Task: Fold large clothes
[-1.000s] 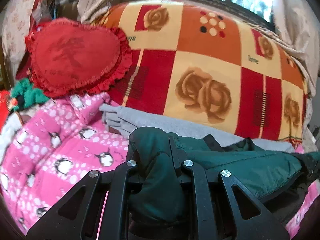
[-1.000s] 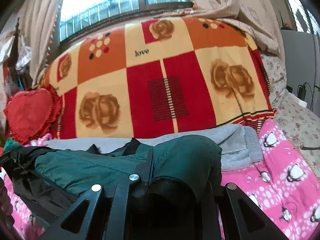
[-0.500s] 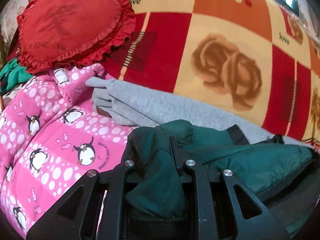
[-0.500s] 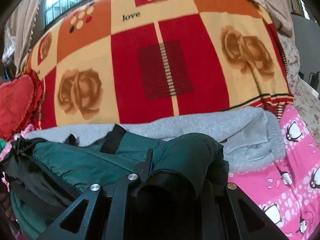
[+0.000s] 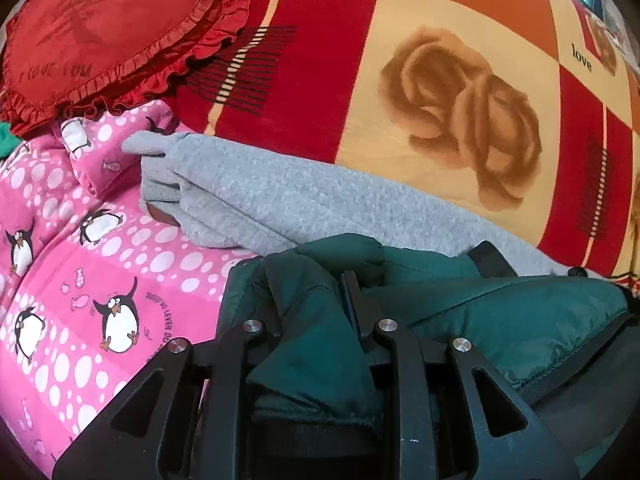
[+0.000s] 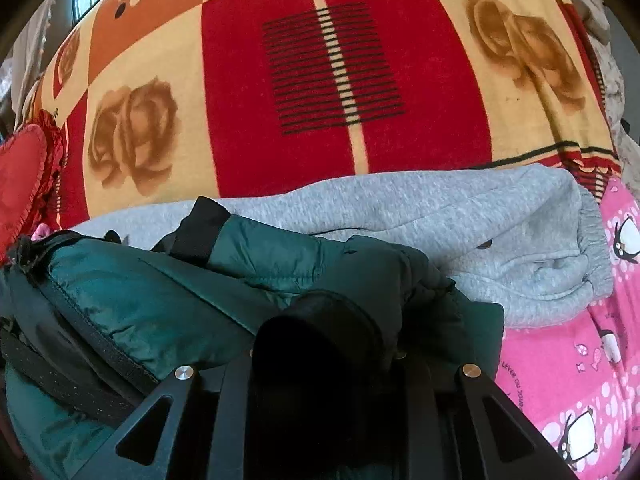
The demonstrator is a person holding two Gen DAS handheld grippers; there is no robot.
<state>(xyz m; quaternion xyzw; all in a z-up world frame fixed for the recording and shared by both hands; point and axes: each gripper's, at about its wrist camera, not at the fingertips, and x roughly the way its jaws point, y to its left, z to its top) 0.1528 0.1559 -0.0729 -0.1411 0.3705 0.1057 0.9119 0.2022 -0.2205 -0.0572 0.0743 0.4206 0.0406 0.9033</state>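
A dark green padded jacket (image 5: pixel 500 312) with black trim lies bunched across the bed, partly over a grey folded garment (image 5: pixel 300 200). My left gripper (image 5: pixel 312 292) has a fold of the jacket's left end between its fingers; its jaws are opening but the fabric still sits pinched. In the right wrist view the jacket (image 6: pixel 160 292) drapes over my right gripper (image 6: pixel 324 320) and hides the fingertips. A dark cuff sits between those jaws, which are also opening. The grey garment (image 6: pixel 460 216) lies just beyond.
A pink penguin-print blanket (image 5: pixel 80 260) covers the bed, also at the right (image 6: pixel 580 360). A large red, orange and cream rose-patterned blanket (image 5: pixel 440 80) rises behind the clothes. A red heart-shaped frilled cushion (image 5: pixel 100 32) leans at the far left.
Both grippers have come down and forward with the jacket toward the bed. The window and curtains have left view, and the grey garment and patterned blanket now loom closer.
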